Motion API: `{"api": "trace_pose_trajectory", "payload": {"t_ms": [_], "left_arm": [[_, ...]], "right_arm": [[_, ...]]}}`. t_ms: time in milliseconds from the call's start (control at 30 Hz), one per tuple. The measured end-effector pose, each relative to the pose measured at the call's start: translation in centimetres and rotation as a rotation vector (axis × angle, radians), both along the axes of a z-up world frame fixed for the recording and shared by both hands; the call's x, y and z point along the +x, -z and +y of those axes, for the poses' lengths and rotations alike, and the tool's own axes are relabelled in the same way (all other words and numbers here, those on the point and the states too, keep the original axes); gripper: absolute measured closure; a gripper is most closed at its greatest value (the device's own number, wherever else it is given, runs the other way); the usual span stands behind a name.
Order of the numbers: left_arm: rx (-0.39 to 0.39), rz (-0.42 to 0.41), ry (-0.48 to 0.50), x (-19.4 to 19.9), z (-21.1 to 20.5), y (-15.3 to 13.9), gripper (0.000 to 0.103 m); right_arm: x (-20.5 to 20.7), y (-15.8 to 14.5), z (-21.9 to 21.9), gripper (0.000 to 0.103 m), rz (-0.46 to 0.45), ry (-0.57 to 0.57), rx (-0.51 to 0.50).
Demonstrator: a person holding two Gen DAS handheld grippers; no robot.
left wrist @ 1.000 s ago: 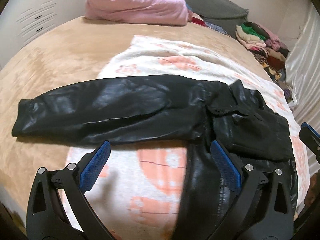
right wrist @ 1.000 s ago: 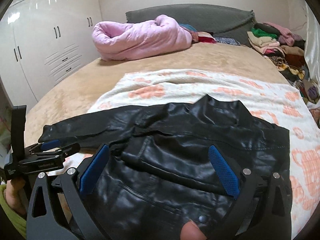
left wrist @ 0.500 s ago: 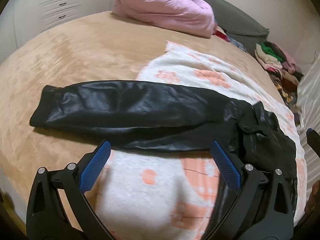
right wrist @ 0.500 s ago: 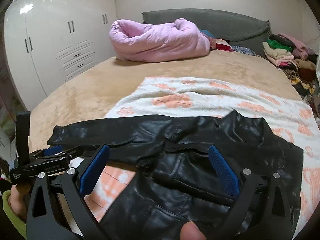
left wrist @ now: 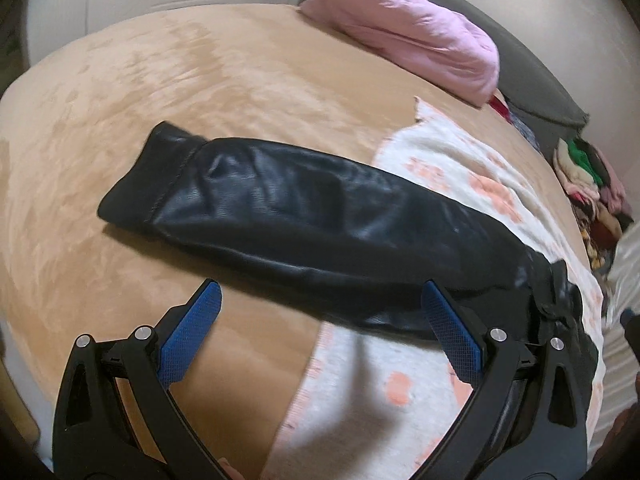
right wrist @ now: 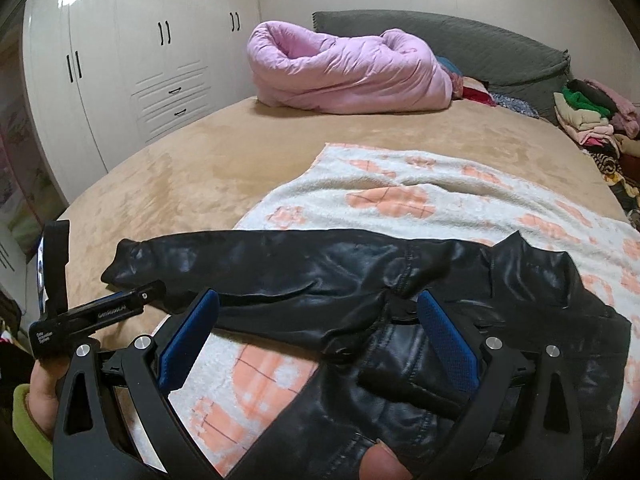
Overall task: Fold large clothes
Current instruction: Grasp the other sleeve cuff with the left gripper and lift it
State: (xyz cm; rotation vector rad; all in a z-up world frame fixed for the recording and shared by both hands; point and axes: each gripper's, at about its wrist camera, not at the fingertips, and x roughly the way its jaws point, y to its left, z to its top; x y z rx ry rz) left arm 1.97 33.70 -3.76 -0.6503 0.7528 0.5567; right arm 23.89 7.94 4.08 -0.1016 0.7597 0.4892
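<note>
Both the left gripper (left wrist: pixel 320 316) and the right gripper (right wrist: pixel 318 326) hover with fingers spread wide, gripping nothing, above the black jacket (right wrist: pixel 400 312) lying on the blanket (right wrist: pixel 420 196) on the bed (left wrist: pixel 200 92); its outstretched sleeve (left wrist: pixel 300 216) is best pinched near the cuff and folded across the body.

Bed (right wrist: pixel 192 168), tan cover: carries floral blanket (right wrist: pixel 440 200), black leather jacket (right wrist: pixel 320 272) with sleeve (left wrist: pixel 300 216) extended, pink duvet (right wrist: pixel 344 72), clothes pile (right wrist: pixel 592 120).

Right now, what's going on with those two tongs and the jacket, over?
Left tongs open, empty, above sleeve. Right tongs open, empty, over black jacket. Jacket flat on blanket, sleeve stretched out. Nothing in the way.
</note>
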Motion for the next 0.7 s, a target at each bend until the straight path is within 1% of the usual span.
{"api": "trace_pose_trajectory", "payload": {"t_ms": [233, 333, 533, 567, 600, 633, 667, 700], "left_arm": [[-0.051, 0.011, -0.110, -1.0, 2.8, 2.0, 0.010], [-0.070, 0.003, -0.135, -1.0, 3.8, 2.7, 0.010], [-0.069, -0.030, -0.179, -0.5, 5.3, 3.0, 0.010], [-0.073, -0.035, -0.185, -0.4, 5.6, 3.0, 0.017], [-0.072, -0.028, -0.198, -0.2, 6.1, 3.0, 0.027], [-0.063, -0.013, -0.206, 0.1, 6.6, 3.0, 0.055], [-0.067, -0.024, -0.211, 0.3, 7.2, 3.0, 0.070], [-0.087, -0.050, -0.206, 0.2, 7.7, 3.0, 0.076]], "right_arm": [[0.1, 1.3, 1.6, 0.004, 0.017, -0.033, -0.004], [0.2, 2.2, 1.8, 0.004, 0.032, -0.036, -0.005], [0.7, 4.0, 1.1, 0.004, 0.075, -0.019, -0.006], [0.7, 4.3, 0.8, 0.004, 0.082, -0.016, -0.008], [0.7, 4.4, 0.6, 0.004, 0.084, -0.012, -0.008], [0.6, 4.5, 0.4, 0.004, 0.084, -0.008, -0.007], [0.6, 4.5, -0.1, 0.004, 0.083, 0.002, -0.005], [0.5, 4.5, -0.5, 0.004, 0.082, 0.009, -0.003]]}}
